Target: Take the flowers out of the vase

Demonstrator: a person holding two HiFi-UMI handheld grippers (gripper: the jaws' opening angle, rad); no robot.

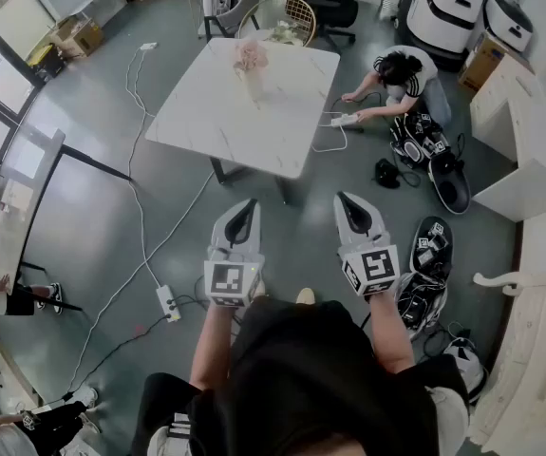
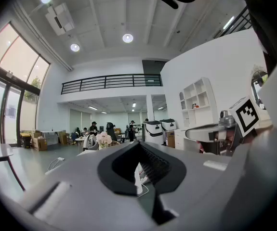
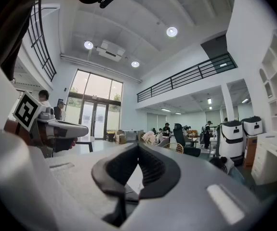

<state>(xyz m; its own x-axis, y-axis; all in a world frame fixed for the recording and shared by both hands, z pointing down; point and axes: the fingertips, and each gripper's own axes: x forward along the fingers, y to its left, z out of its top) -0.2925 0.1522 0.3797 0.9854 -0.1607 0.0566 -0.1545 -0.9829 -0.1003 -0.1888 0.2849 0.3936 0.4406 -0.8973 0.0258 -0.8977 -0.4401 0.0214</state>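
Observation:
A pale vase [image 1: 253, 87] with pink flowers [image 1: 251, 55] stands near the far side of the white marble table [image 1: 282, 122]. I stand well short of the table and hold both grippers level at chest height, pointing towards it. My left gripper [image 1: 250, 203] has its jaws met at the tip with nothing between them, and so does my right gripper [image 1: 343, 198]. In the left gripper view the flowers [image 2: 103, 138] show small and far beyond the shut left gripper [image 2: 138, 145]. The right gripper [image 3: 138, 147] is likewise shut and empty in its own view.
A person [image 1: 404, 72] crouches on the floor at the table's right by a power strip [image 1: 344, 120]. Bags and gear [image 1: 431, 150] lie on the floor at the right. A second power strip [image 1: 168, 302] and its cables trail at the left. Chairs [image 1: 287, 15] stand behind the table.

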